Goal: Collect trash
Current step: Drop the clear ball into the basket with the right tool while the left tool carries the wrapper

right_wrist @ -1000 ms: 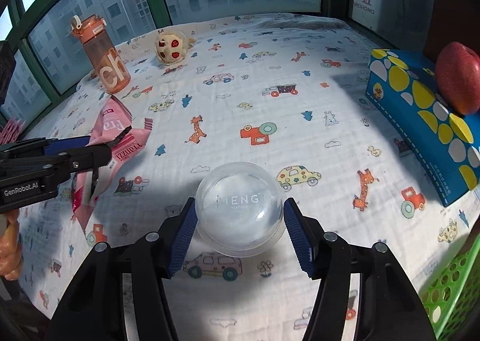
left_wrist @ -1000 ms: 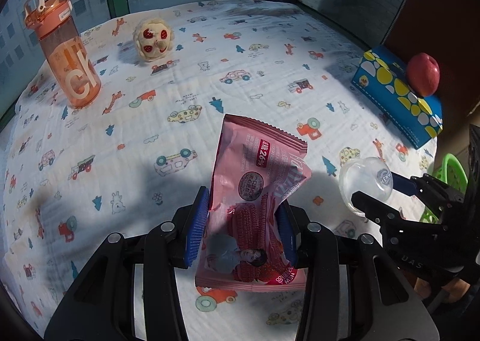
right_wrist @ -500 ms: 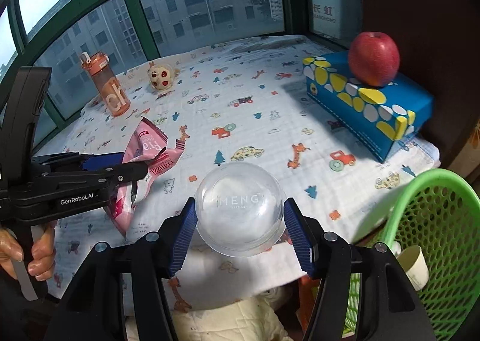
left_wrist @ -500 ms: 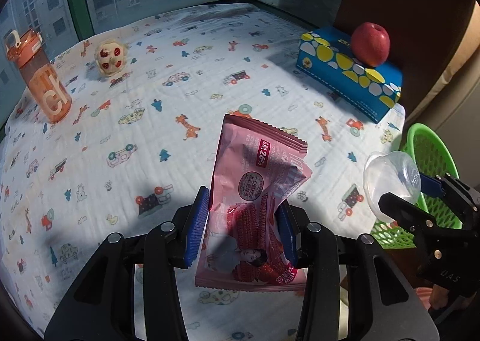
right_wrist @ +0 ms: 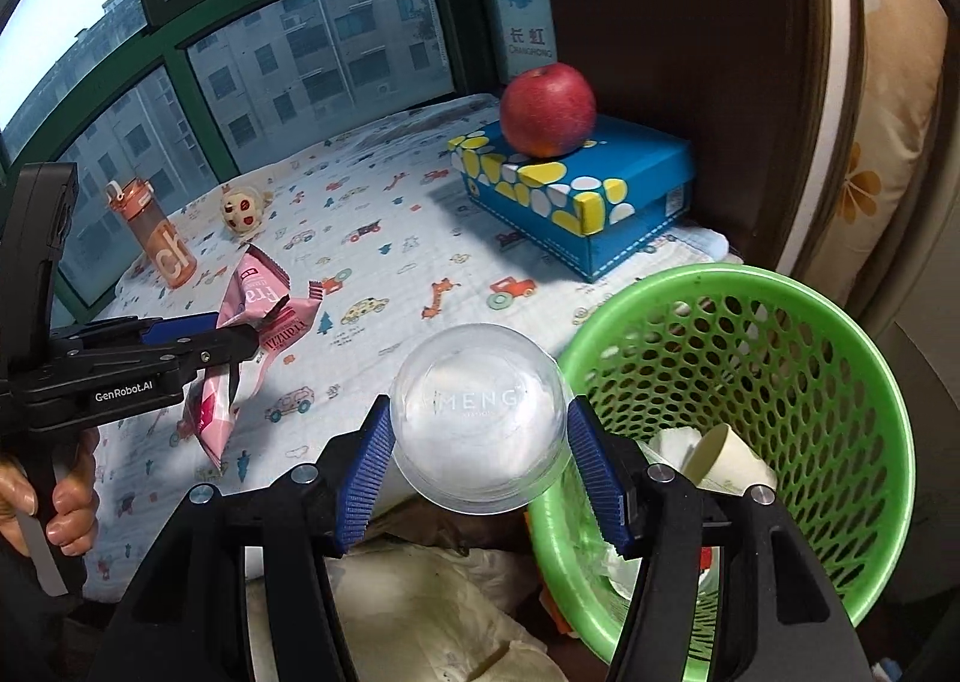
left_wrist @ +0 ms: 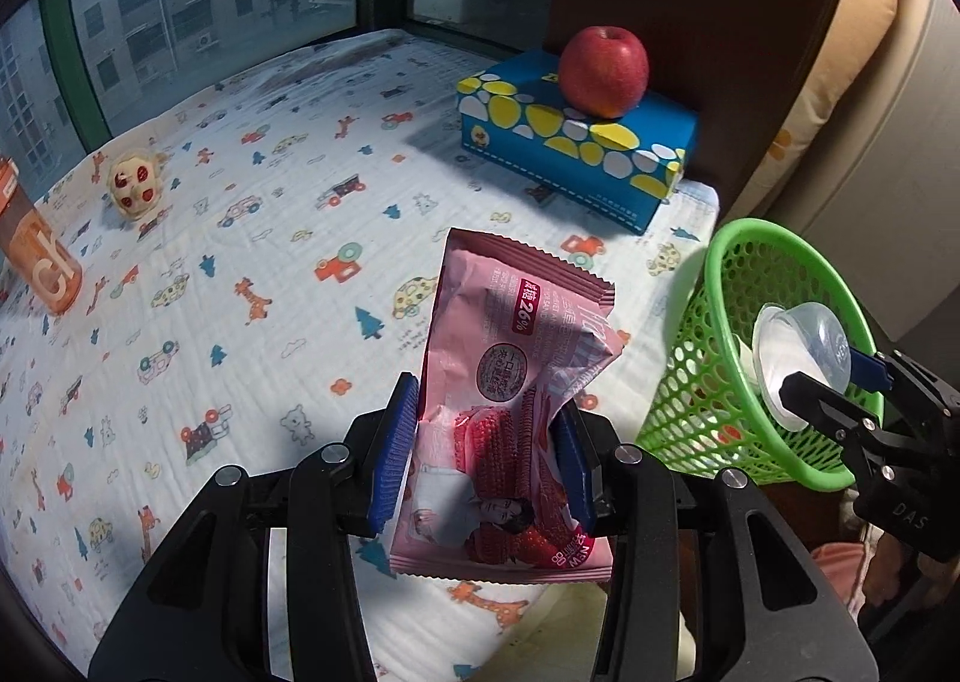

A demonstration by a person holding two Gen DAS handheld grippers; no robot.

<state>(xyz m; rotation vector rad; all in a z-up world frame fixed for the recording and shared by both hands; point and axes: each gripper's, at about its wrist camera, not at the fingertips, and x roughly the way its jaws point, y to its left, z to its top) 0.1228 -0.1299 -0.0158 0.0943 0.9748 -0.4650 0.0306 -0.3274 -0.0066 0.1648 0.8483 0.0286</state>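
Gripping items, both grippers occupied: left gripper point(left_wrist: 485, 457) clamped on a pink snack wrapper point(left_wrist: 510, 382), held above the near edge of the table point(left_wrist: 252, 190) with its printed cloth; right gripper point(right_wrist: 480, 460) clamped on a clear plastic dome lid point(right_wrist: 478, 418), held just beside the rim of the green mesh basket point(right_wrist: 798, 322) off the table's near right corner. Basket contents: a paper cup point(right_wrist: 729, 457) and crumpled white paper. Remaining on the table: a blue box point(left_wrist: 570, 141) at the far right corner bearing a red apple point(left_wrist: 603, 71), an orange bottle point(left_wrist: 42, 262) at the left edge, a small plush toy point(left_wrist: 137, 190) near it.
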